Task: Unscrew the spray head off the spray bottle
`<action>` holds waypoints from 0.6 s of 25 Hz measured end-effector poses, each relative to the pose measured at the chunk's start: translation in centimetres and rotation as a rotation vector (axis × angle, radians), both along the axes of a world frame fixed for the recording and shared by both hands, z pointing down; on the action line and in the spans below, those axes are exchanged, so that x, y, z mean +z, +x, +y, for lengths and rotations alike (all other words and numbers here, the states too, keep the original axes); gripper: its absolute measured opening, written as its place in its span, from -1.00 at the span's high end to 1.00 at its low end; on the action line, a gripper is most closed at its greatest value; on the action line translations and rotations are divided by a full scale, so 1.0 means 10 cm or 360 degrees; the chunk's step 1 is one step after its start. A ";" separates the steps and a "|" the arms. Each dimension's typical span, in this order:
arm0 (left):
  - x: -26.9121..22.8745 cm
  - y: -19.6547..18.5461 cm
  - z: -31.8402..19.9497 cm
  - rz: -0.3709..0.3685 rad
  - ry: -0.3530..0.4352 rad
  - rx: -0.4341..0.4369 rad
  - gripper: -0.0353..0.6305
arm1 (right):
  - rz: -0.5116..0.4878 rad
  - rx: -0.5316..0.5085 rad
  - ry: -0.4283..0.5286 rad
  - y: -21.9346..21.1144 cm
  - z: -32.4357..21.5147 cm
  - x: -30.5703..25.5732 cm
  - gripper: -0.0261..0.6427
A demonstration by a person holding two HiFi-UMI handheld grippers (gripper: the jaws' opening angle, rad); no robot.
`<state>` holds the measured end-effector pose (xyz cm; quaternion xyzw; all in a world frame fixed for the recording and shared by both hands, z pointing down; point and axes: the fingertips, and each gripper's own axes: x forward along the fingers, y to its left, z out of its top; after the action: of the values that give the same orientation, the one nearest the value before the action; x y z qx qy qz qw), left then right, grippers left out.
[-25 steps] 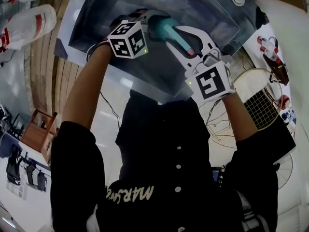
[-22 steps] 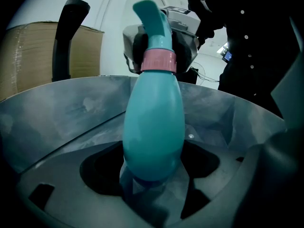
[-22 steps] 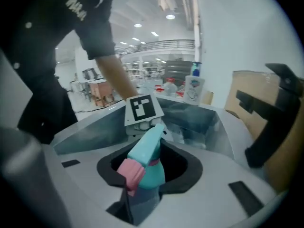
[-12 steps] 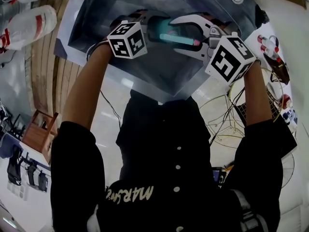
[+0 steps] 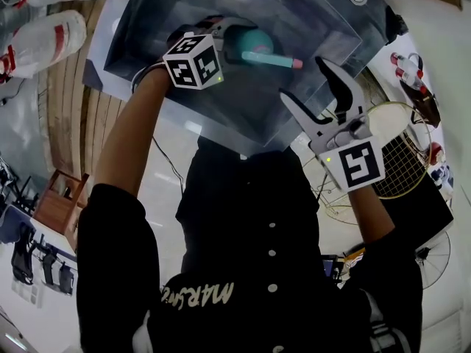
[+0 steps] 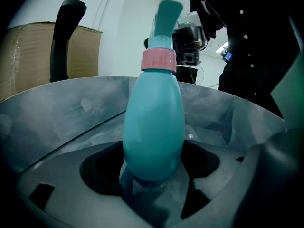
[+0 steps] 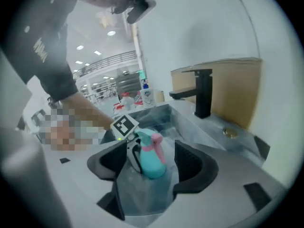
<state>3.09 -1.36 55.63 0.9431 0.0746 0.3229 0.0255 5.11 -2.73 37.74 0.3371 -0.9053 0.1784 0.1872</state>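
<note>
Spray bottle (image 6: 154,127), smooth teal plastic teardrop

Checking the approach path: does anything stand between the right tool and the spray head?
Nothing visible does. The right tool, jaws just opened and empty, faces the spray head across open air over the sink; the left tool grips the spray bottle lower down.

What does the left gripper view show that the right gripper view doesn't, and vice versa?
Only the left gripper view shows the white buttons on the person's black top. Only the right gripper view shows the left gripper's white marker cube and a round metal button near the black tap. Both show the teal plastic spray bottle with its pink collar, that tap and the grey sink.
</note>
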 end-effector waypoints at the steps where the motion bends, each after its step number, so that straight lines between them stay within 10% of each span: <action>1: 0.00 0.00 0.00 -0.0002 0.0000 -0.0001 -0.29 | -0.0038 0.0041 -0.0039 -0.06 0.13 0.01 -0.04; 5: 0.01 -0.01 0.00 -0.0010 0.0003 -0.0009 -0.29 | 0.0191 -0.0255 -0.0200 -0.38 0.69 0.36 -0.04; 15: 0.01 -0.01 -0.02 -0.0029 0.0016 -0.0048 -0.29 | 0.0255 -0.0014 -0.0274 -0.57 0.21 0.56 -0.13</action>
<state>2.95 -1.59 55.68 0.9412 0.0586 0.3316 0.0261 -0.61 -0.68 43.29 0.3291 -0.8701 0.2273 0.2880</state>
